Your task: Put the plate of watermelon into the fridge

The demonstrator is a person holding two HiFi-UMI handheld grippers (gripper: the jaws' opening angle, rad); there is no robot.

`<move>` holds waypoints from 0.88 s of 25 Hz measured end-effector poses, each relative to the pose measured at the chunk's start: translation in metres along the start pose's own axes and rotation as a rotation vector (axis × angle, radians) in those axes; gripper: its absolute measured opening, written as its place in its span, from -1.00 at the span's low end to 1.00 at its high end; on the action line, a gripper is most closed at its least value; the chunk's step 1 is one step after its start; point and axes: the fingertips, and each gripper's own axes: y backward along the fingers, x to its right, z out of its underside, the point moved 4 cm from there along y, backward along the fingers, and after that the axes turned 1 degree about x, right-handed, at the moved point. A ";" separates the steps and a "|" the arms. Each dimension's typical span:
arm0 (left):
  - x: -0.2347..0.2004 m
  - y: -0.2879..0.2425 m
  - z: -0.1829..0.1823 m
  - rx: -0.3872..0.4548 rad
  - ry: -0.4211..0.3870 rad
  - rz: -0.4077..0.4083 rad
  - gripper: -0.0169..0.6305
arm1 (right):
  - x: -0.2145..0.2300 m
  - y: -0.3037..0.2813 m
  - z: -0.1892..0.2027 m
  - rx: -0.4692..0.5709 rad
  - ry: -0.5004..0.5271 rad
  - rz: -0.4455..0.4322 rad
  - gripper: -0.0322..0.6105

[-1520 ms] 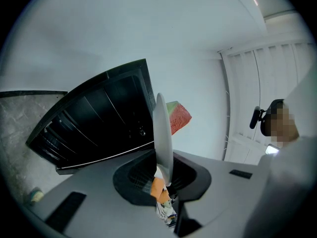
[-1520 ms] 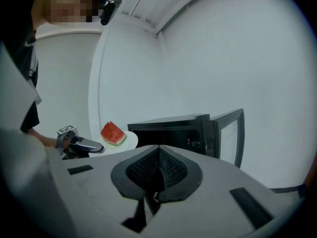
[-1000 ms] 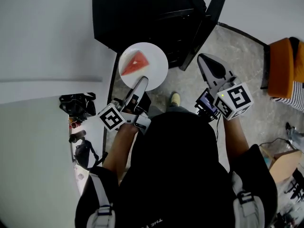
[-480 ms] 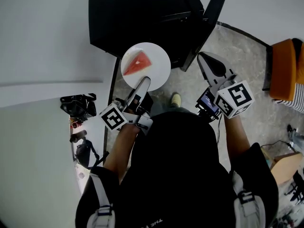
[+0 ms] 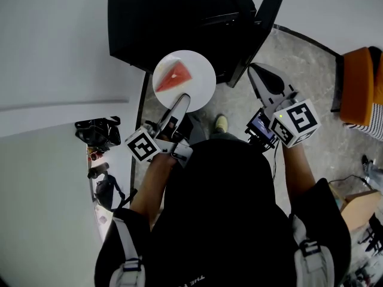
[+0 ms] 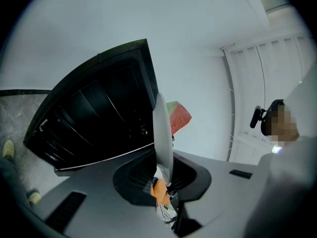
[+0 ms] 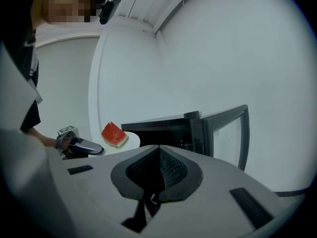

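White plate of watermelon (image 5: 197, 70), pinched by the left gripper (image 5: 182, 100), hangs at the open fridge (image 5: 173, 11) mouth; right gripper (image 7: 158, 148) closed, empty.

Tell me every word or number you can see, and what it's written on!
No words or numbers can be read here.
Cube on the left gripper: black-and-white square pattern, no letters.
Cube on the right gripper: square pattern too, no letters.
Plate, watermelon, black fridge: no print shows.
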 end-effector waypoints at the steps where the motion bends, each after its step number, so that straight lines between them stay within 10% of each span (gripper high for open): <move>1: -0.001 0.000 0.000 -0.002 0.000 0.001 -0.79 | 0.000 0.000 0.000 0.000 0.000 0.001 -0.86; 22: -0.004 -0.001 -0.004 -0.034 -0.032 -0.003 -0.78 | -0.015 -0.020 -0.003 -0.017 0.019 -0.038 -0.86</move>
